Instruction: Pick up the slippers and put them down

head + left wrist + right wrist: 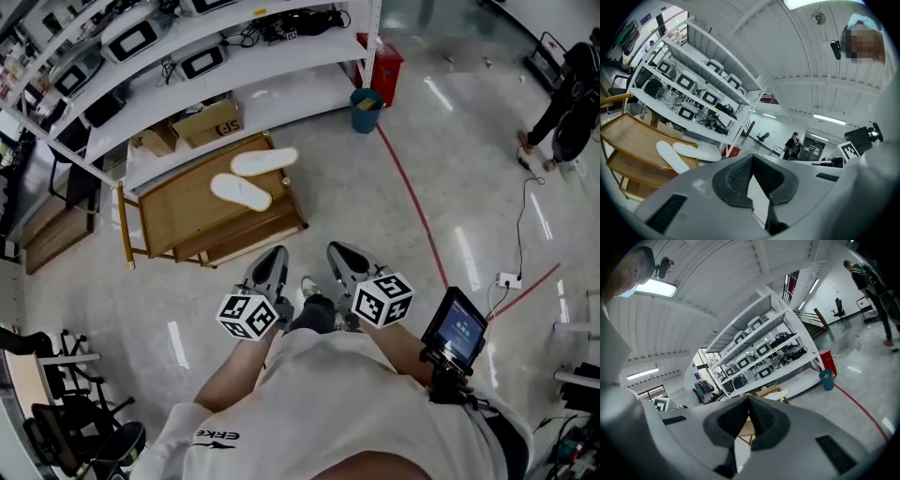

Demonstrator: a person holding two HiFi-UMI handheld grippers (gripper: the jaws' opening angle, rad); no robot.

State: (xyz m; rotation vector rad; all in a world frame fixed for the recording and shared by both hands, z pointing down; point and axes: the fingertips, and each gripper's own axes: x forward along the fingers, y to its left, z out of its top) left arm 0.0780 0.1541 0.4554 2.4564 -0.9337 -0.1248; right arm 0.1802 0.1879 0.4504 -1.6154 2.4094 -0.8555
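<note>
Two white slippers (241, 191) (264, 161) lie side by side on the top shelf of a low wooden rack (178, 211). My left gripper (277, 254) and right gripper (338, 251) are held level in front of me, short of the rack and pointing toward it. Both are shut with nothing between the jaws. In the left gripper view the left gripper (751, 157) sits low in the middle, with the slippers (671, 156) (692, 151) at lower left on the rack (628, 136). Just above the shut right gripper (749, 399), one slipper (781, 393) peeks out.
A tall white shelving unit (187, 42) with devices and cardboard boxes (208, 120) stands behind the rack. A blue bin (366, 110) and red bin (386, 64) sit by its end. A red floor line (412, 202), a power strip (509, 279) and a person (562, 103) are to the right.
</note>
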